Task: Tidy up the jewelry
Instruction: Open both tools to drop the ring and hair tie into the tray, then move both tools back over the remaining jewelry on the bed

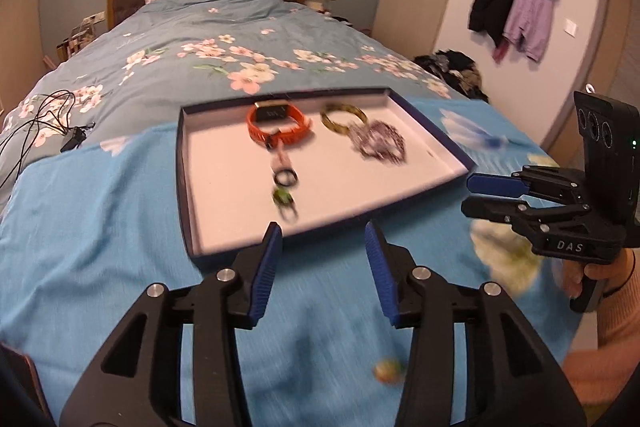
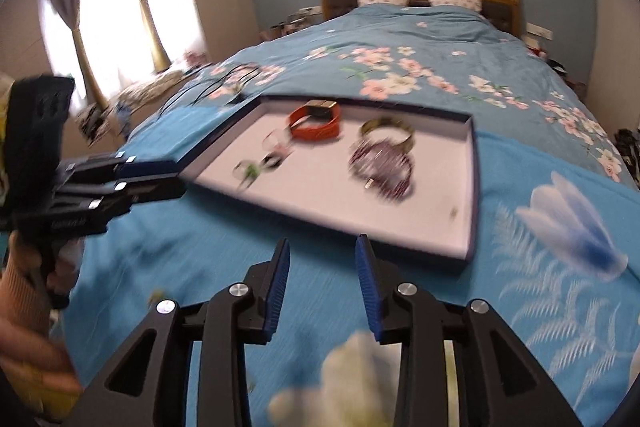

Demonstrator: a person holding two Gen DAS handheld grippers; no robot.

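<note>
Both grippers hang wide and empty: left gripper (image 1: 323, 231) at the tray's (image 1: 185, 163) near edge, right gripper (image 2: 323, 245) just beside its right side.

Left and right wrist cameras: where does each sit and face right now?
Left wrist: behind the open left gripper, facing the tray and headboard; the right gripper shows at right.
Right wrist: behind the open right gripper, facing the tray from its right; the left gripper shows at left.
Shared: the tray, the orange watch, the bed.
</note>
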